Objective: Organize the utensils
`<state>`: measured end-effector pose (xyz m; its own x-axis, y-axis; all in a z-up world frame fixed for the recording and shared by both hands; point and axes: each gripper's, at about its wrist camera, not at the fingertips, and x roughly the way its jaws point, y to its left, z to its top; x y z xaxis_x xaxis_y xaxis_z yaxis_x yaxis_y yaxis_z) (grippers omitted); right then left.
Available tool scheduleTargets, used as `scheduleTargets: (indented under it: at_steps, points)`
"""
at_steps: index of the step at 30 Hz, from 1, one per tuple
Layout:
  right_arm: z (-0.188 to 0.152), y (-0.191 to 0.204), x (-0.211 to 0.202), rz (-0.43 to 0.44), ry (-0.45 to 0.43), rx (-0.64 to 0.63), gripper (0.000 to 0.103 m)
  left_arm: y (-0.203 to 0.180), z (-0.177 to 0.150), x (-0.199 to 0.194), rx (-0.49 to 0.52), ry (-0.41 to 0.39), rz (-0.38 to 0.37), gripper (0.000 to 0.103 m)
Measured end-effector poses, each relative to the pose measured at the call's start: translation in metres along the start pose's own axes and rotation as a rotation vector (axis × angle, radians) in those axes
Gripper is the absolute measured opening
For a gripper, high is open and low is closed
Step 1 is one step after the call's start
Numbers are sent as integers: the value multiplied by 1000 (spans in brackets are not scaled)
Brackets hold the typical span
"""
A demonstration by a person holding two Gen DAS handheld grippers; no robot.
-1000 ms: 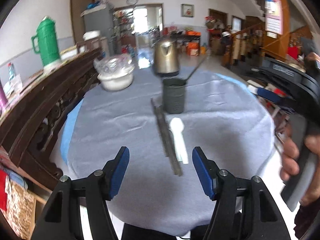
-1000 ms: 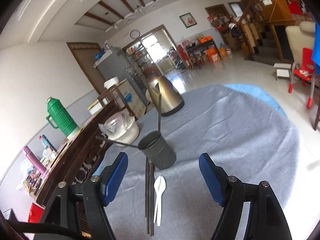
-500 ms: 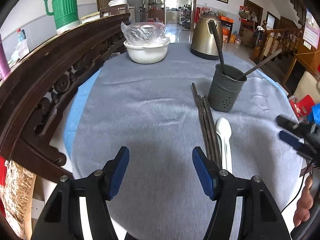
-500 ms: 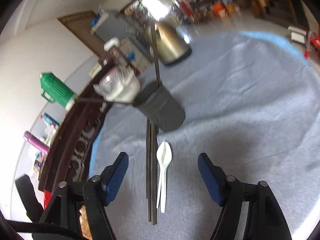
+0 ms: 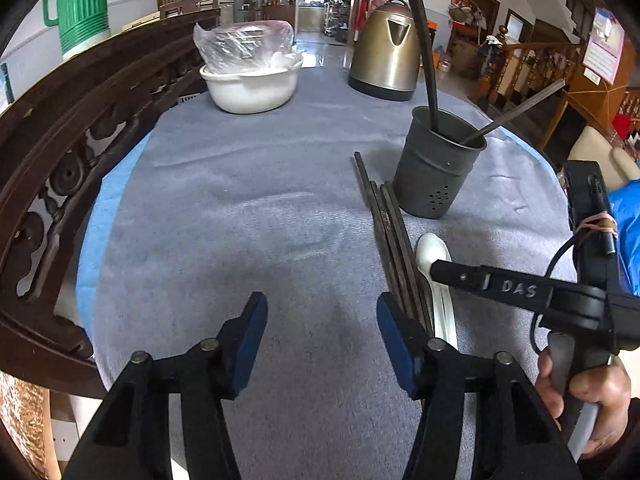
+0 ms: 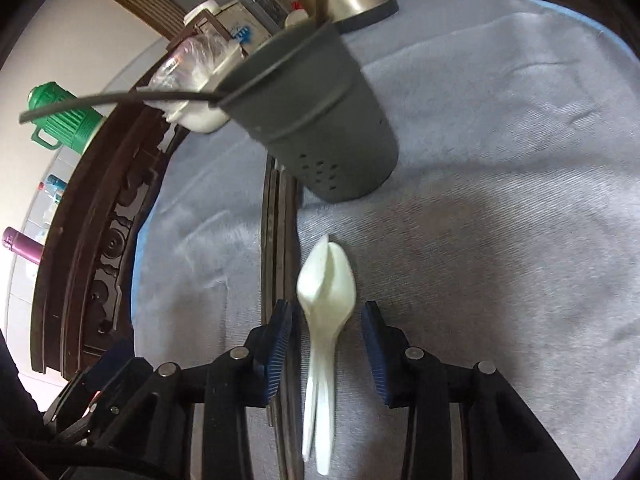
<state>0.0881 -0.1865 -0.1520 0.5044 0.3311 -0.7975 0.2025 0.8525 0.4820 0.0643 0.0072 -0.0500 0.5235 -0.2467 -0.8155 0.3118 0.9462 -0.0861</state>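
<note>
Pickup step: the right hand-held gripper (image 6: 326, 330) was closing around the spoons (image 6: 326, 292), pads not touching yet, and next I'd guess a lift into the cup (image 6: 320, 120) at 12 o'clock, while the left hand-held gripper (image 5: 320, 320) was apart but closing on nothing.

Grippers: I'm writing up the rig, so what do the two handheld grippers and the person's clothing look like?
Both the left gripper and the right gripper are black plastic linkages with silver pivot pins and blue ridged pads. The right one carries raised "DAS" lettering, a black cable and a pink rubber band. A blue sleeve shows at the edge.
</note>
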Motion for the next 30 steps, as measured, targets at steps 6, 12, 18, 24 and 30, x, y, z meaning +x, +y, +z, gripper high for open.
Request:
scheduleTargets:
  at_steps: [6, 12, 18, 24, 30]
  points:
    - [-3, 17, 4, -52, -15, -104, 16, 1, 2, 3, 7, 11, -29, 43]
    - [-4, 16, -20, -90, -61, -147, 9, -7, 3, 2, 30, 9, -52, 42]
    - [-1, -25, -47, -83, -90, -26, 11, -30, 4, 4, 83, 14, -95, 42]
    - [7, -44, -50, 35, -47, 80, 16, -53, 13, 15, 119, 55, -151, 42]
    - [2, -62, -64, 59, -67, 118, 25, -77, 10, 40, 188, 123, -163, 42]
